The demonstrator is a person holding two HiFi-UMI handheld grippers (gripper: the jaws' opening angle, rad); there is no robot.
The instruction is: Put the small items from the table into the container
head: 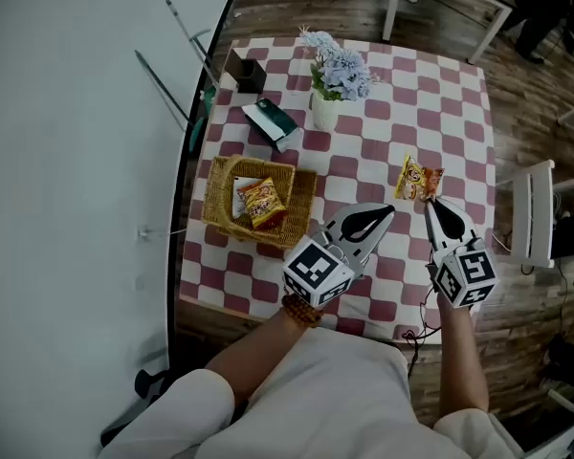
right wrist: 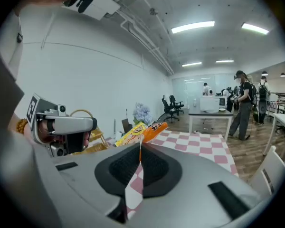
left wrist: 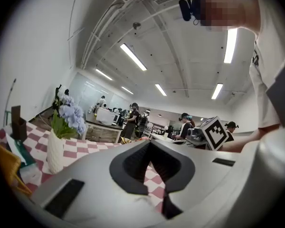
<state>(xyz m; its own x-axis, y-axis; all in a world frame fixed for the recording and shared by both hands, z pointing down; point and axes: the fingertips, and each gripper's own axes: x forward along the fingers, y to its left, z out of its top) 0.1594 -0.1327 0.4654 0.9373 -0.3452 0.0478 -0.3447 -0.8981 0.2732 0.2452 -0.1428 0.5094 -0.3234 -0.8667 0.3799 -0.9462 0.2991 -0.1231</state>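
Note:
A yellow and orange snack packet [head: 418, 180] hangs above the red and white checked table [head: 459, 122], pinched by its edge in my right gripper [head: 428, 202], which is shut on it. In the right gripper view the packet [right wrist: 141, 131] sticks out past the closed tips [right wrist: 140, 148]. My left gripper [head: 389, 211] is raised beside it, shut with nothing held; its tips [left wrist: 149, 142] meet in the left gripper view. The woven basket [head: 220, 175] sits at the table's left and holds a red snack packet [head: 261, 204].
A white vase [head: 325, 111] with pale blue flowers stands at the far middle of the table. A green box [head: 273, 122] and a dark box [head: 247, 70] lie behind the basket. A white chair [head: 531, 213] stands off the table's right edge. People stand far off in the room.

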